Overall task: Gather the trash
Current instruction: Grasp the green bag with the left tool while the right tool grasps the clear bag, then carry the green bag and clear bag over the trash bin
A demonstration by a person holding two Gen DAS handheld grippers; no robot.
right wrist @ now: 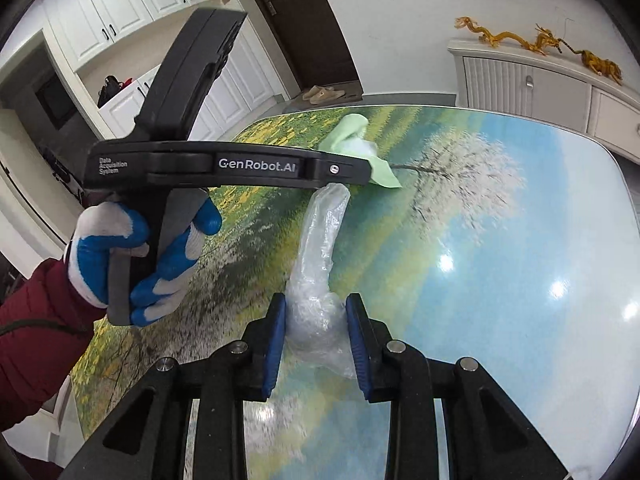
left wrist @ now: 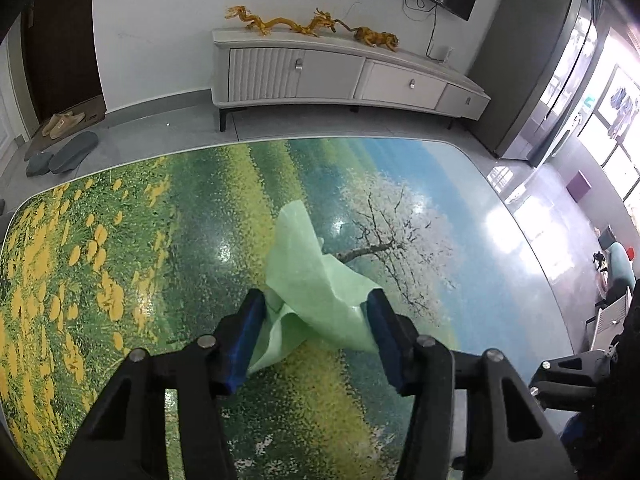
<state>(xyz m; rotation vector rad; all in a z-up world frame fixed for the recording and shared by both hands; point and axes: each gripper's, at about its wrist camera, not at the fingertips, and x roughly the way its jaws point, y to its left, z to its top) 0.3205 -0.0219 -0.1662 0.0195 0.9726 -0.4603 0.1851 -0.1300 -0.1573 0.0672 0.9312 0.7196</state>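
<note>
A crumpled light green sheet (left wrist: 310,280) lies on the landscape-printed table (left wrist: 120,260). My left gripper (left wrist: 316,308) is open, its blue pads on either side of the sheet's near end. In the right wrist view the green sheet (right wrist: 352,136) lies beyond the left gripper's body (right wrist: 224,168), which a gloved hand holds. My right gripper (right wrist: 316,312) is shut on a clear crumpled plastic bag (right wrist: 320,248), which stretches from the pads out toward the green sheet.
A white TV cabinet (left wrist: 340,76) with golden dragon figures (left wrist: 312,24) stands against the far wall. Slippers (left wrist: 64,148) lie on the floor at the left. A grey fridge (left wrist: 532,64) stands at the right. White cupboards (right wrist: 120,12) show in the right wrist view.
</note>
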